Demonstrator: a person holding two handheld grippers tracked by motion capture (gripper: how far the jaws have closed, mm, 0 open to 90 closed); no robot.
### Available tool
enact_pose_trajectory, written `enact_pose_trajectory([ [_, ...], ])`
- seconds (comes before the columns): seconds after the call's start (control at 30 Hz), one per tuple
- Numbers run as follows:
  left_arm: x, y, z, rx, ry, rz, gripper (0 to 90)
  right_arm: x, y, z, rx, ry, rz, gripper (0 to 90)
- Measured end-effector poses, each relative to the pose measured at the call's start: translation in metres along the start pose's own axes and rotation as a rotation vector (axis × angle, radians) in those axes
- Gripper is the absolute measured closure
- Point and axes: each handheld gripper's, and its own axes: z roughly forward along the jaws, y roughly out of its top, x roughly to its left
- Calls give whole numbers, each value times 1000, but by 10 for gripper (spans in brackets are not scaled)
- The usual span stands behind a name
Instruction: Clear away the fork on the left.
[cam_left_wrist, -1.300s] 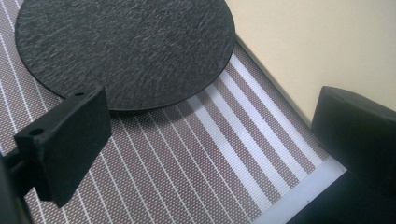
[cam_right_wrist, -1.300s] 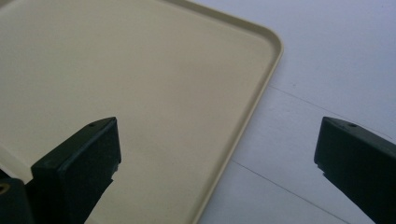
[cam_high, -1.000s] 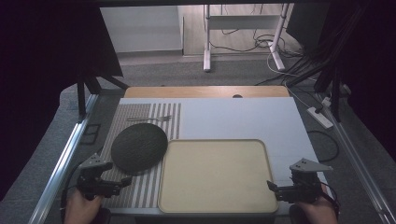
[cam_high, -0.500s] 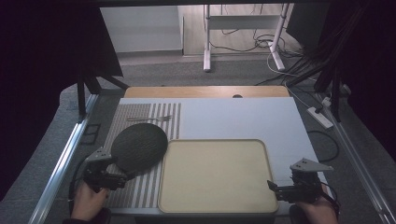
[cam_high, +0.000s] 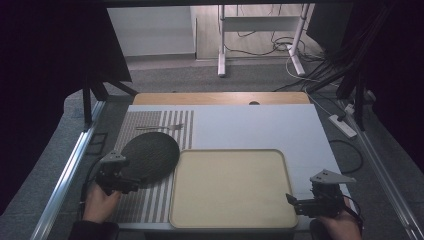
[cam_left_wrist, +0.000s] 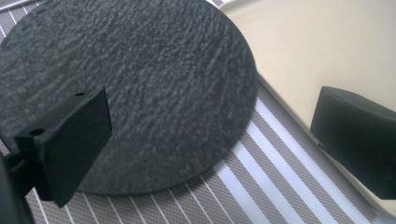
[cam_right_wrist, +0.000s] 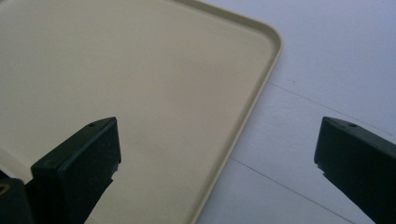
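Observation:
A round black slate plate (cam_high: 150, 157) (cam_left_wrist: 135, 88) lies on a striped placemat (cam_high: 150, 200) (cam_left_wrist: 261, 186), its right edge next to a beige tray (cam_high: 230, 187) (cam_left_wrist: 303, 51) (cam_right_wrist: 140, 84). My left gripper (cam_high: 131, 184) (cam_left_wrist: 215, 144) hovers at the plate's near edge, open, jaws either side of the rim with nothing held. My right gripper (cam_high: 295, 201) (cam_right_wrist: 215, 163) is open at the tray's near right corner, one jaw over the tray, the other over the white table surface (cam_right_wrist: 327, 70). A fork (cam_high: 162, 127) lies on the placemat behind the plate.
The white table top (cam_high: 250, 125) reaches back to a wooden strip (cam_high: 220, 98). Metal rails (cam_high: 70, 170) run along both sides. Cables and a power strip (cam_high: 342, 125) lie on the floor to the right.
My left gripper has moved forward and right from the table's near left corner up to the plate's near edge. The right gripper has stayed in place.

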Motion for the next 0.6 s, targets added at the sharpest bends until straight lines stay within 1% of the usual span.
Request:
enact_pose_trajectory([
  [0.13,7,7,7,-2,-5,4,0,0,0,0,2,1,-2,9],
  [0.27,11,13,12,7,3,6,0,0,0,0,5,0,-6,9],
  [0.4,16,20,18,19,8,-5,0,0,0,1,9,1,-7,9],
  [0.47,18,25,21,22,20,-11,0,0,0,1,11,1,-7,9],
  [0.6,24,33,28,24,17,-24,0,1,0,1,13,4,-8,9],
])
